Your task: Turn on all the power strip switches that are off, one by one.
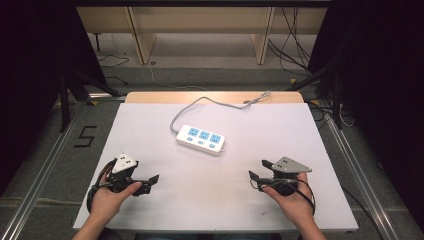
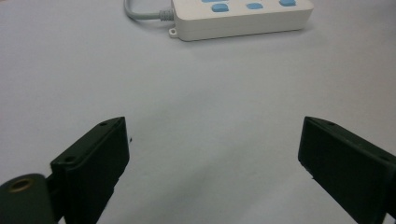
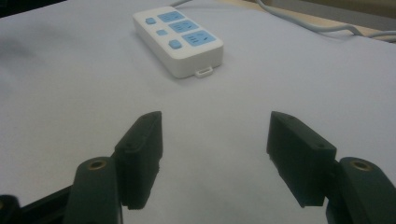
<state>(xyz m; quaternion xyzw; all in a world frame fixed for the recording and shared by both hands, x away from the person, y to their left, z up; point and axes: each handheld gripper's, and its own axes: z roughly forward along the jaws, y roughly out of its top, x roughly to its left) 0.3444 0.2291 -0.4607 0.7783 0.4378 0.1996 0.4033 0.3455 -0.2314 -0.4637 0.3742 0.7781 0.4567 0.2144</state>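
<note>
Both sets of black fingers are spread wide with nothing between them. Left gripper [image 1: 151, 181] and right gripper [image 1: 257, 170] sit low over the near part of the counter [image 1: 150, 130], each held in a hand, pointing inward. Further out, the white plastic power strip with blue sockets [image 1: 201, 139] lies flat mid-counter, well apart from both, and its grey cable [image 1: 210, 100] curls off toward the far edge.

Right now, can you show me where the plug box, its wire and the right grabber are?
power strip [image 1: 201, 139], high view, its white top.
cord [image 1: 212, 100], high view, grey middle stretch.
right gripper [image 1: 256, 169], high view, between its open jaws.
</note>
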